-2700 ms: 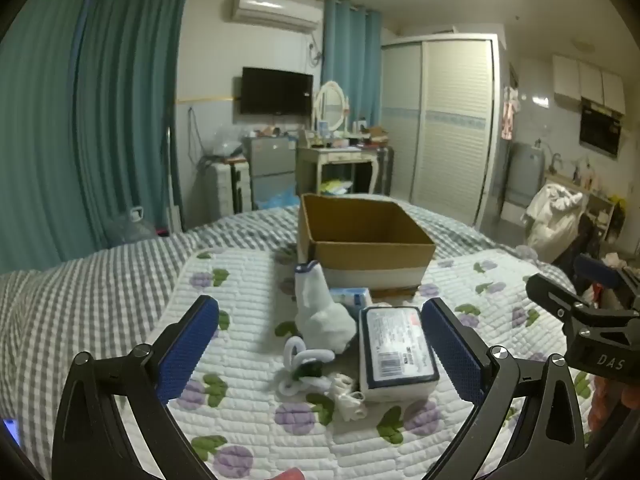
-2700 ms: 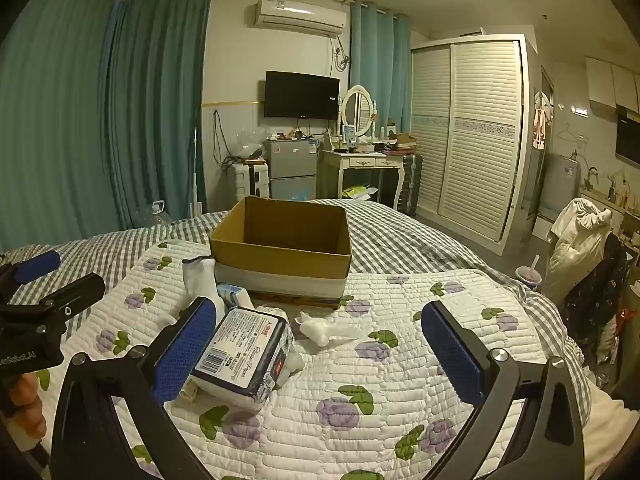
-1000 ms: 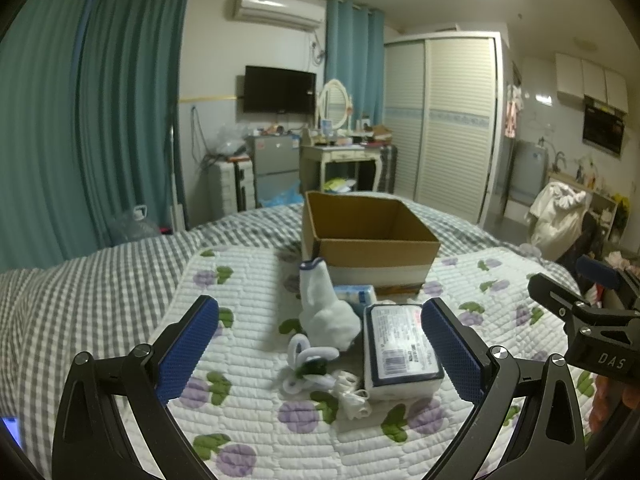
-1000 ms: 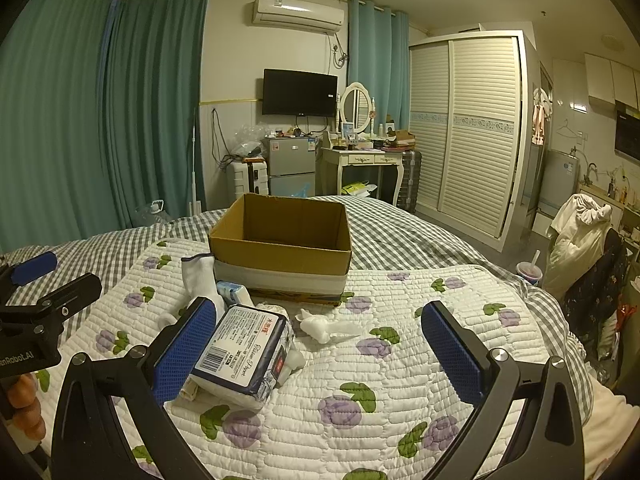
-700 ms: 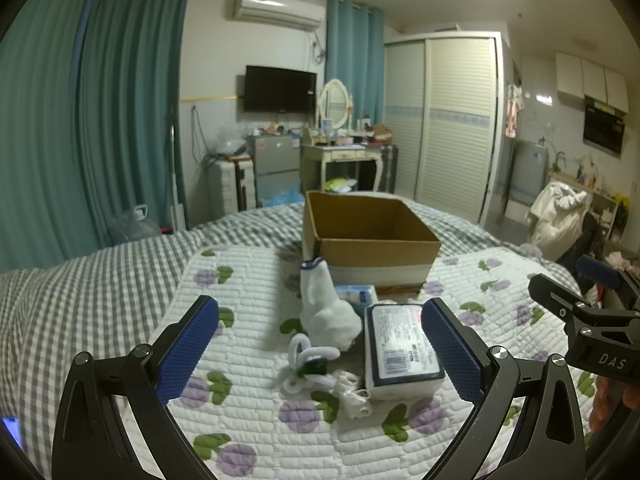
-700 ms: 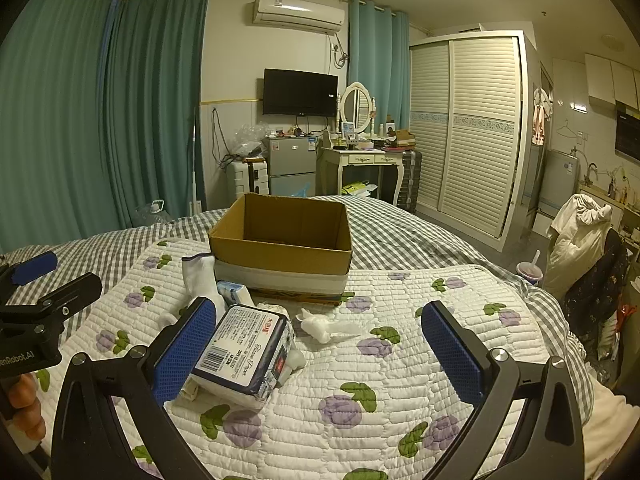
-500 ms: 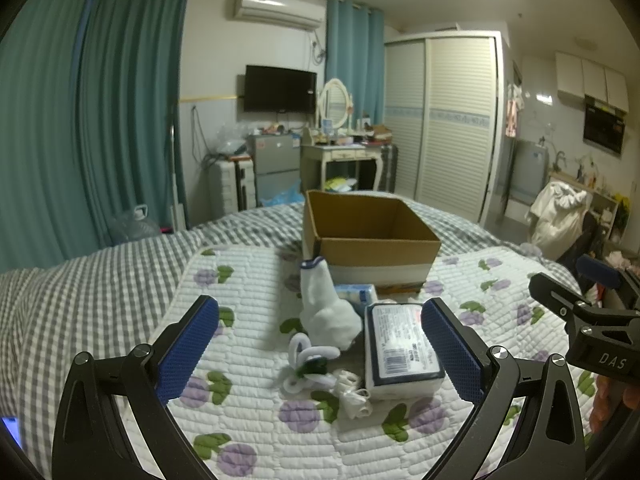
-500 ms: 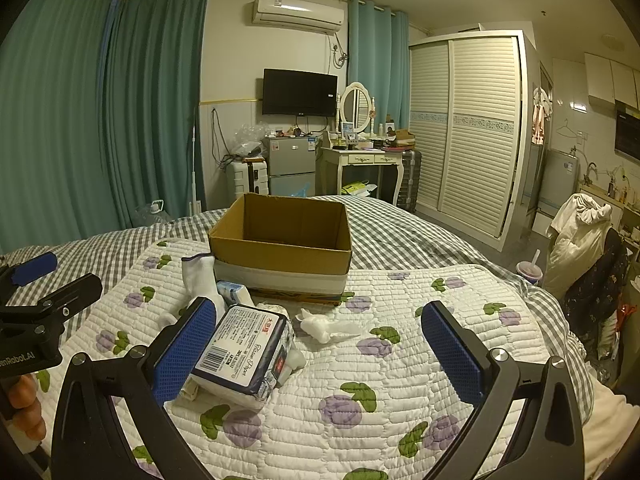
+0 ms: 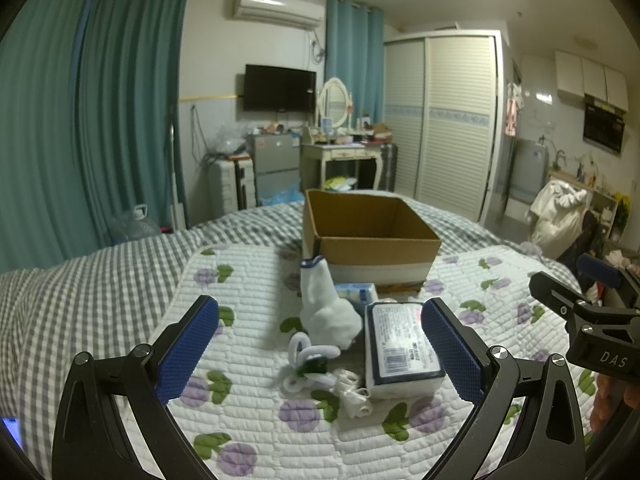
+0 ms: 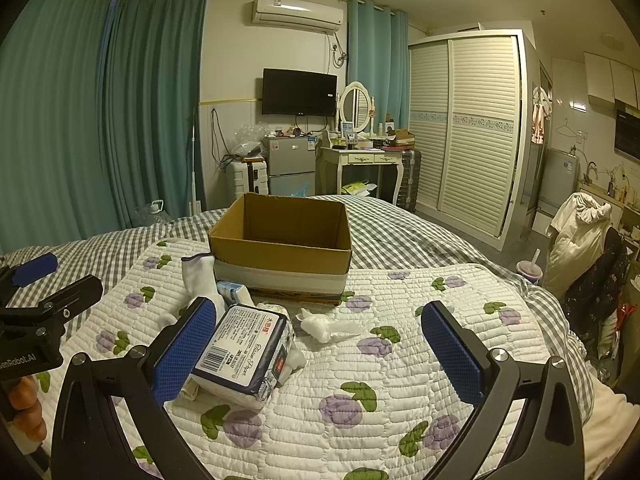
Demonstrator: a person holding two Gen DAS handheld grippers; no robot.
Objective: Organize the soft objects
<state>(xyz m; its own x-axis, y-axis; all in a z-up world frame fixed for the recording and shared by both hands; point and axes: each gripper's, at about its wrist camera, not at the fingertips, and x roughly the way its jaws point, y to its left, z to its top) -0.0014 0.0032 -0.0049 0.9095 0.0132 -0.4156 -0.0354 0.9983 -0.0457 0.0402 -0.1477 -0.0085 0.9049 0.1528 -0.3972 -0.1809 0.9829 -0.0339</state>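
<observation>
An open cardboard box [image 9: 370, 240] [image 10: 280, 242] stands on a flowered quilt on the bed. In front of it lie a white sock [image 9: 326, 312] [image 10: 198, 276], a wrapped tissue pack [image 9: 400, 344] [image 10: 244, 350], a small blue-white packet [image 9: 358, 291] [image 10: 234, 292], white hair ties [image 9: 310, 360] and a crumpled white tissue [image 10: 324, 326]. My left gripper [image 9: 320, 350] is open and empty, held just short of the pile. My right gripper [image 10: 320, 350] is open and empty, to the right of the tissue pack.
The quilt [image 10: 400, 360] lies over a grey checked bedspread [image 9: 80, 280]. Beyond the bed are teal curtains, a small fridge [image 10: 288, 164], a white dressing table [image 10: 364, 160] and a wardrobe. A chair with clothes [image 10: 580, 240] stands at the right.
Almost nothing has changed. Both grippers stay open and hover in place; the views shift only slightly.
</observation>
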